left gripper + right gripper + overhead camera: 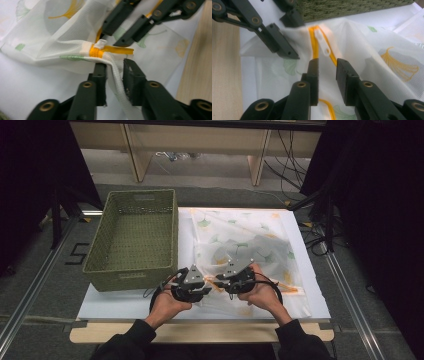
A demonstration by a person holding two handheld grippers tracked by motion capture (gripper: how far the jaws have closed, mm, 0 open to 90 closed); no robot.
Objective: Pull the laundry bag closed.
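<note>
A white mesh bag (250, 240) printed with green and orange leaves lies on a white sheet (115, 302). Its orange zipper (314, 45) has a white pull (323, 42), which also shows in the left gripper view as the pull (101, 44). My left gripper (206, 282) (114, 65) is at the zipper's end. The bag's white edge band (115, 75) runs between its parted jaws. My right gripper (222, 281) (327, 62) faces it, jaws apart over the zipper line just short of the pull. The two grippers' tips nearly meet.
A green woven basket (132, 235) stands on the left half of the sheet, close behind the left gripper. The table's wooden front edge (200, 334) is just below the hands. Rails and cables run along both sides of the table.
</note>
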